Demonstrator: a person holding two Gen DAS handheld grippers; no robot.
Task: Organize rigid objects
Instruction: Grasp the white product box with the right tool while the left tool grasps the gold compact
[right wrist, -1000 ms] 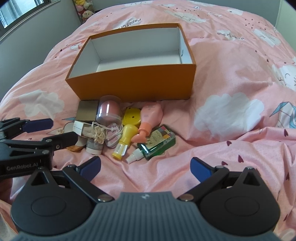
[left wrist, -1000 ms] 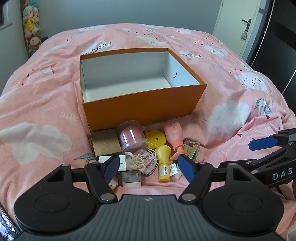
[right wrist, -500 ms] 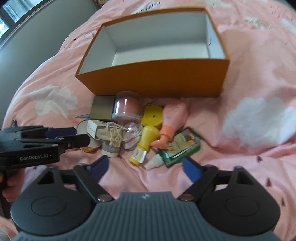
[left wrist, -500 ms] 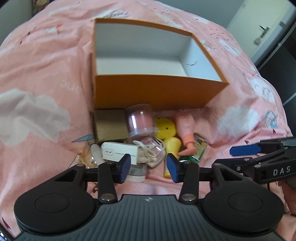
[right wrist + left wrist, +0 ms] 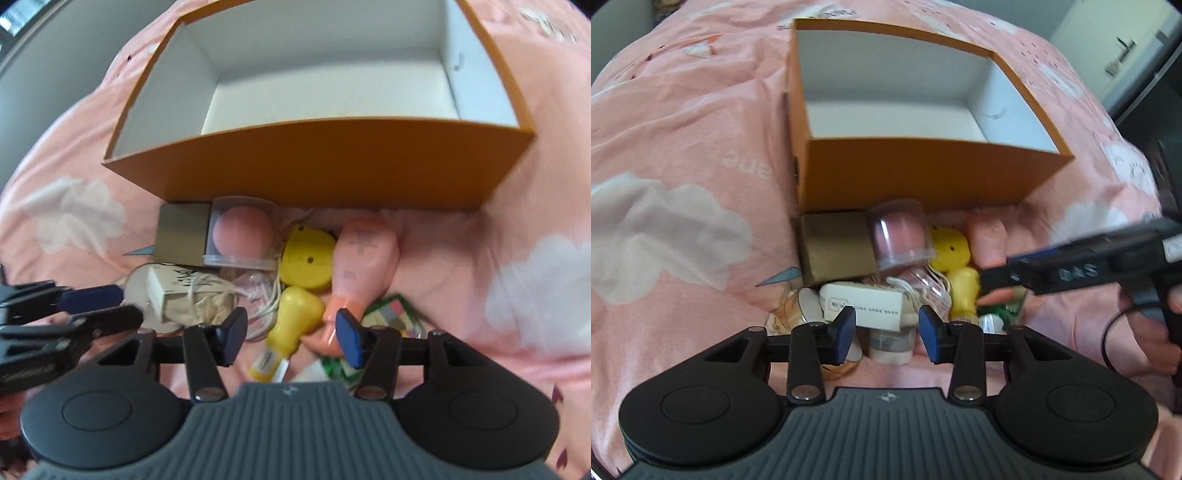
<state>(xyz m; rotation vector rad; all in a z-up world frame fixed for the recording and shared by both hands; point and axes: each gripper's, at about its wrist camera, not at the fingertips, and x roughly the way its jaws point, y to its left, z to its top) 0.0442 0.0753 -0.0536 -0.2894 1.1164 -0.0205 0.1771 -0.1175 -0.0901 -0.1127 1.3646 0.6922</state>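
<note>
**Both grippers lowered over the clutter in front of the box**

The left gripper (image 5: 887, 329) pointed steeply down, its jaws closing around a white carton (image 5: 864, 309) and the small white jar (image 5: 889, 345) beneath it; whether the pads pressed on either cannot be told. The right gripper (image 5: 291, 335), likewise tilted down, was closing over the yellow bottle (image 5: 291, 325), pads apart from it, the pink bottle (image 5: 364, 254) just beside. All items lay on the pink bedspread (image 5: 683, 155) against the empty orange box (image 5: 325, 166).

Bedroom, seemingly: pink cloud-print bedspread (image 5: 683, 177)
</note>
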